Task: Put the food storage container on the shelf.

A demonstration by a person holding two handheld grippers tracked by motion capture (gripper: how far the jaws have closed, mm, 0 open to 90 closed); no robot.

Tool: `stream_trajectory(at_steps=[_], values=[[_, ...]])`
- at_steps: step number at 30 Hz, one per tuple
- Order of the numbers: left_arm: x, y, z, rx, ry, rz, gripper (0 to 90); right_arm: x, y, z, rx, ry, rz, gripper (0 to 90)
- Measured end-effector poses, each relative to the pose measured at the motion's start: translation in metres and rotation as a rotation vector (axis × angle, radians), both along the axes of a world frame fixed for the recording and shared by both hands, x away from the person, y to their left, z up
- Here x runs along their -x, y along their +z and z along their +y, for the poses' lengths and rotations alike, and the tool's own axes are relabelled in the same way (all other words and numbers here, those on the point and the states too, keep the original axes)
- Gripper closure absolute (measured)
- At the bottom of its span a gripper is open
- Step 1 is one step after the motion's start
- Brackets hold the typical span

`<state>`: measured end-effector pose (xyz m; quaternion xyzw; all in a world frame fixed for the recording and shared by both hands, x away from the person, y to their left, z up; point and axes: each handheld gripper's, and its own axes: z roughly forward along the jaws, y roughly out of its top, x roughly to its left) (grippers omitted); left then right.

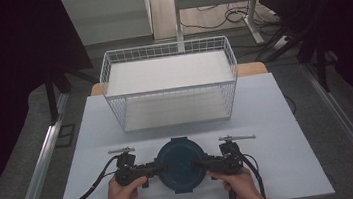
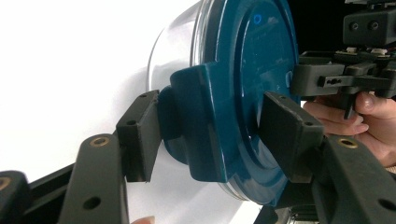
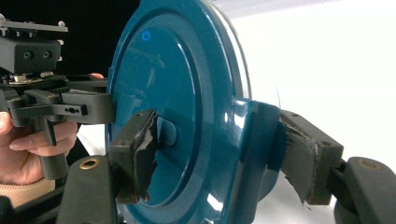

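A round container with a dark teal lid (image 1: 180,163) and clear wall is seen at the table's (image 1: 293,166) 6 o'clock edge. Its 9 o'clock latch tab is straddled by the left claw (image 1: 158,168), contact unclear; its 3 o'clock tab is pinched by the right claw (image 1: 198,165). The contents are hidden.

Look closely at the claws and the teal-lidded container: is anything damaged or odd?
Yes. On the right claw, the soft black pads look torn and ragged, with frayed edges where they press the latch tab of the round teal plastic lid. The left claw's pads look intact. The lid itself shows no damage.
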<state>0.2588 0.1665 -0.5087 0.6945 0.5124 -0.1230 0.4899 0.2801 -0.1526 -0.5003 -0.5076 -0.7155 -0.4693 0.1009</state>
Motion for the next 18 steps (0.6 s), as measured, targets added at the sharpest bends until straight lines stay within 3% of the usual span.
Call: stream_trajectory(at_steps=[5,18], values=[[0.002,0.002,0.001,0.000,0.002,-0.011,43.0,0.002,0.002,-0.001,-0.002,-0.004,-0.009,34.6],[0.005,0.007,0.003,-0.006,-0.003,-0.029,43.6,0.008,0.011,0.005,0.048,0.030,-0.097,35.1]])
